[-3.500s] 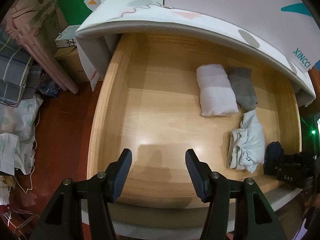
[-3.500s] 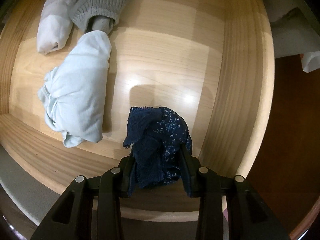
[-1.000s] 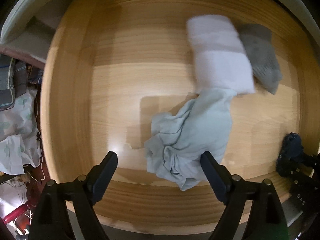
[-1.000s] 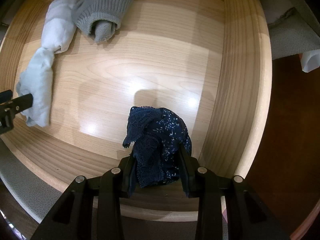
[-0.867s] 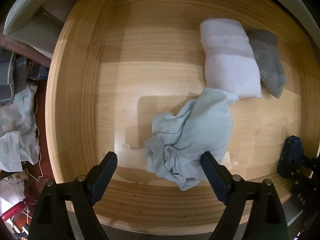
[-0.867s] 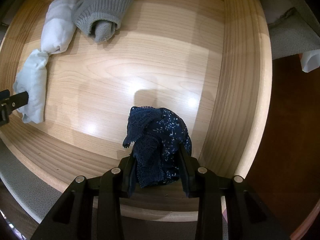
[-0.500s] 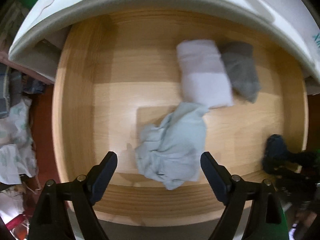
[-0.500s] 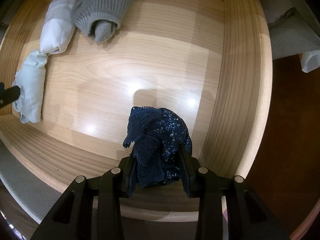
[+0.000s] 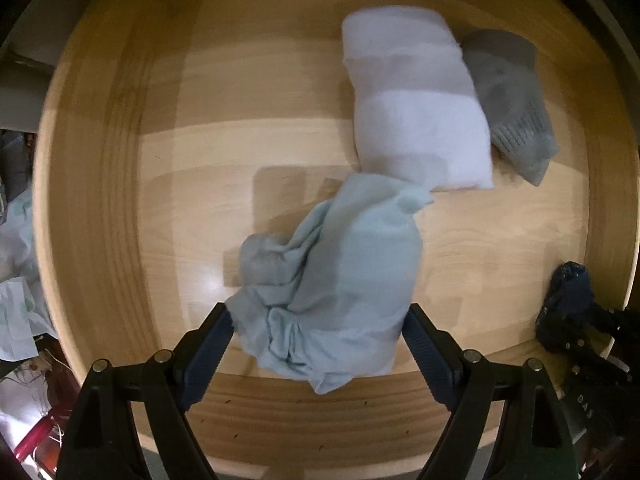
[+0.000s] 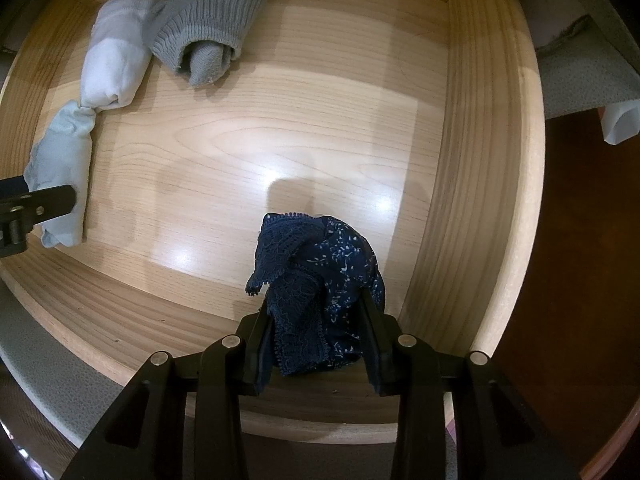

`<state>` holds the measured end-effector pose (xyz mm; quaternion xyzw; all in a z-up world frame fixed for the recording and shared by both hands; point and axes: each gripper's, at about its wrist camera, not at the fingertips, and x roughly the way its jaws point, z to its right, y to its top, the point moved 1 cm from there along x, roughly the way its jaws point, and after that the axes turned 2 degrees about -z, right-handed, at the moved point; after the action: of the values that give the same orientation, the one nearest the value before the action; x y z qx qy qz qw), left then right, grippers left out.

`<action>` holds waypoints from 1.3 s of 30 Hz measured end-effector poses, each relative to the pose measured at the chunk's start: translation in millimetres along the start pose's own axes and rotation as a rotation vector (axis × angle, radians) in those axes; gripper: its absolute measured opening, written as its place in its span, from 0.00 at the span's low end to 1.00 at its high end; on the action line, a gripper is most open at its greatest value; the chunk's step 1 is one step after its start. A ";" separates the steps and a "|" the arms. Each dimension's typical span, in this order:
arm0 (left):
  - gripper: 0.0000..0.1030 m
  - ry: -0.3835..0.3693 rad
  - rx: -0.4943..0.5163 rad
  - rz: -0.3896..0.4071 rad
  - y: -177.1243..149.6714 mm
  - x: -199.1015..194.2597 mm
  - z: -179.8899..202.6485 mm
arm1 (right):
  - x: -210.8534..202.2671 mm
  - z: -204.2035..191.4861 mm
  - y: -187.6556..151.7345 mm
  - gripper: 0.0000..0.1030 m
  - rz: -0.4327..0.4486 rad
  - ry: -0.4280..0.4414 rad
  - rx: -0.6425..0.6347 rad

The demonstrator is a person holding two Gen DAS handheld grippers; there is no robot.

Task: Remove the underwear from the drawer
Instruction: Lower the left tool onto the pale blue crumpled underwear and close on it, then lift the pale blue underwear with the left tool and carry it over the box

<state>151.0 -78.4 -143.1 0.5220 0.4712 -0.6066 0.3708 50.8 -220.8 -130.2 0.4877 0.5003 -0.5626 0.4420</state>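
Inside the wooden drawer [image 9: 120, 160] a crumpled light blue garment [image 9: 340, 264] lies near the front wall. My left gripper [image 9: 318, 312] points down over it, jaws wide. The cloth fills the gap and reaches both pads, but the pads do not squeeze it. My right gripper [image 10: 316, 308] is shut on dark blue lace underwear [image 10: 316, 276], held just above the drawer floor by the right wall [image 10: 480, 160]. The same underwear [image 9: 568, 288] shows at the right edge of the left wrist view. A left finger [image 10: 40, 202] shows beside the light blue garment [image 10: 60, 168].
A white rolled cloth [image 9: 416, 112] and a grey knitted sock roll [image 9: 512, 100] lie side by side at the back of the drawer. Bare wood floor [image 10: 280, 140] spans the middle. Clutter of cloth and paper [image 9: 16, 280] lies outside the drawer's left wall.
My left gripper rose a little, then came down close over the light blue garment, which now sits between its fingers. The right gripper and its underwear have stayed still.
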 end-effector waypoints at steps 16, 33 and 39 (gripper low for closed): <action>0.58 -0.027 -0.019 0.046 -8.0 -5.0 -13.3 | 5.2 6.9 -4.3 0.33 0.003 0.003 0.003; 0.51 -0.030 -0.024 0.129 -33.5 -33.2 -17.2 | 5.3 4.4 -2.8 0.34 -0.001 -0.004 0.016; 0.51 -0.033 -0.015 0.167 -50.6 -49.1 -12.1 | 5.8 3.8 -2.8 0.34 0.000 -0.009 0.016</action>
<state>115.6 -54.6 -85.7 0.5464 0.4244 -0.5787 0.4318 46.8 -224.3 -135.5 0.4885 0.4939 -0.5688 0.4403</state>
